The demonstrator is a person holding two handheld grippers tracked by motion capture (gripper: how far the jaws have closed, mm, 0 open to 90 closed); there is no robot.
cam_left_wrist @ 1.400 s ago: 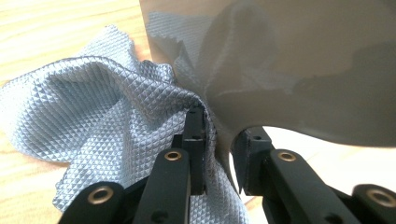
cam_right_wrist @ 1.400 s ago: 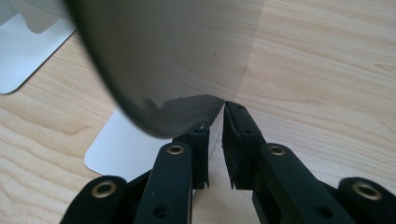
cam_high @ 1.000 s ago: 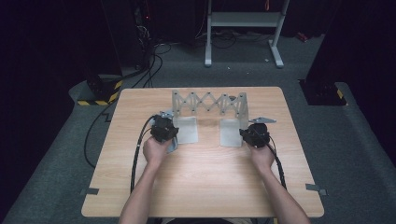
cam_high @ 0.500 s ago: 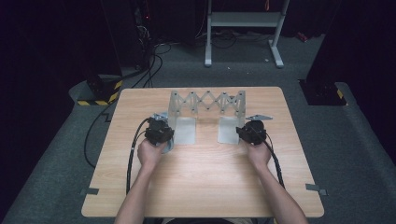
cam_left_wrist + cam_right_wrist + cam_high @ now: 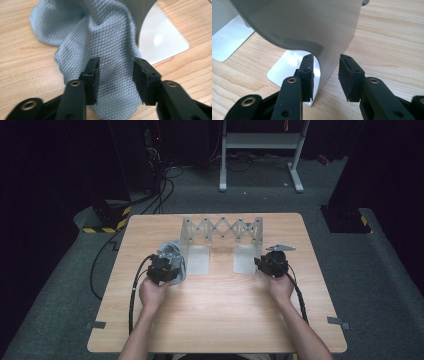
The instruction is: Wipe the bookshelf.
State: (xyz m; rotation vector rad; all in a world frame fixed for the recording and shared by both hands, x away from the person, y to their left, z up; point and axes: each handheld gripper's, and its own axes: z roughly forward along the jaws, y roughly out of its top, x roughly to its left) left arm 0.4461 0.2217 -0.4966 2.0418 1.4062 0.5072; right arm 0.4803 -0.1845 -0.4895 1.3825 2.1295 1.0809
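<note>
One grey cloth [image 5: 100, 42] at centre frame on the table [image 5: 220, 320], left gripper [image 5: 115, 72] just opened above it, one metal rack [image 5: 312, 27] upper frame, right gripper [image 5: 325, 75] just opened astride its plate.

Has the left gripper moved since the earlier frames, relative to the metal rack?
Yes. In the high view the left gripper has drawn back toward the person from the rack foot, its jaws just opening, apart over the grey cloth.
</note>
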